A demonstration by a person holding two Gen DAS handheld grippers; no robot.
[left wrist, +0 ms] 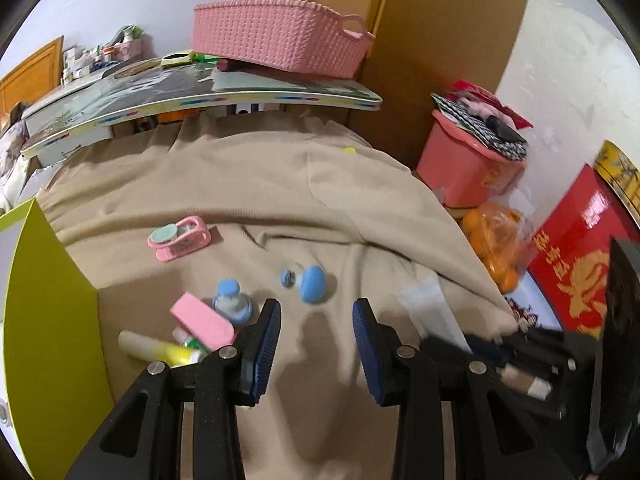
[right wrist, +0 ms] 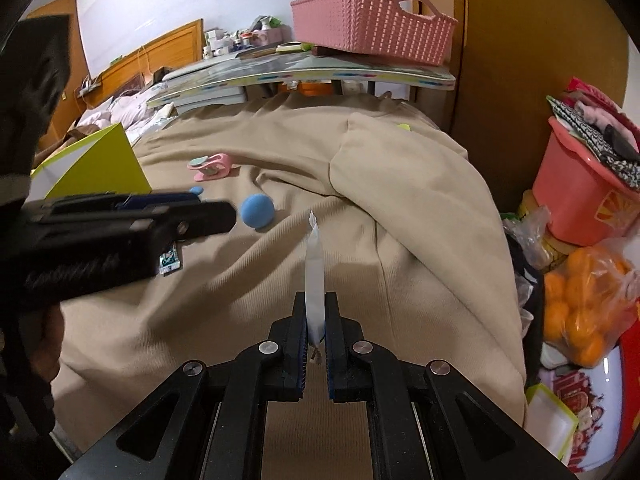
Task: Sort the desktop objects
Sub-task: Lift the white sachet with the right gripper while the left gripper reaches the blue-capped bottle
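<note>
My left gripper point(left wrist: 316, 312) is open above the beige cloth point(left wrist: 280, 184), nothing between its blue pads. Just ahead lie a blue round-headed piece point(left wrist: 311, 283) and a small blue cap point(left wrist: 286, 277). To its left sit a pink eraser block point(left wrist: 202, 321), a blue-topped bottle point(left wrist: 232, 302) and a yellow tube point(left wrist: 160, 350). A pink clip point(left wrist: 180, 237) lies farther off. My right gripper point(right wrist: 316, 308) is shut on a thin white sachet point(right wrist: 314, 276), held edge-up. In the right wrist view the left gripper point(right wrist: 200, 210) reaches in beside the blue ball point(right wrist: 257, 210).
A yellow-green box point(left wrist: 52, 320) stands at the left. A pink woven basket point(left wrist: 276, 38) rests on a raised board point(left wrist: 200, 98) at the back. To the right are a pink bucket point(left wrist: 468, 168), a bag of oranges point(left wrist: 496, 248) and a red box point(left wrist: 576, 264).
</note>
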